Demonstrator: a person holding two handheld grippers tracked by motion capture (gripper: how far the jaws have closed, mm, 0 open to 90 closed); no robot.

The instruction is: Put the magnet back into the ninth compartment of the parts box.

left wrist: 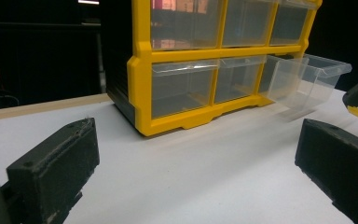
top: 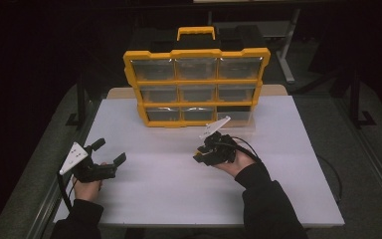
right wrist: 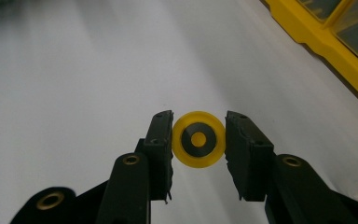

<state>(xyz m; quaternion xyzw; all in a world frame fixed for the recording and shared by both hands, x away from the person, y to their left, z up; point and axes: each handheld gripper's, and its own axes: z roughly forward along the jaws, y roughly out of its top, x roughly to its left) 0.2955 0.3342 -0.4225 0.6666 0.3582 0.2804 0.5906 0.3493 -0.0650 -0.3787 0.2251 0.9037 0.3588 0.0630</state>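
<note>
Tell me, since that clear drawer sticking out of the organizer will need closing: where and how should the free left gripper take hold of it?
Probably at the front lip of the pulled-out drawer, bottom right of the organizer. It juts toward the person with that rim bare. The left gripper, jaws wide open, could come straight at its front, one jaw above the lip, one under.

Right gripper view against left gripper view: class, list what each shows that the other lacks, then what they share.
Right gripper view alone: a round yellow wheel with a dark centre, clamped between the right gripper pads. Left gripper view alone: a clear drawer pulled partway out of the bottom row, and the left gripper with jaws wide apart, holding nothing. Shared: the yellow drawer cabinet and the white table.
</note>
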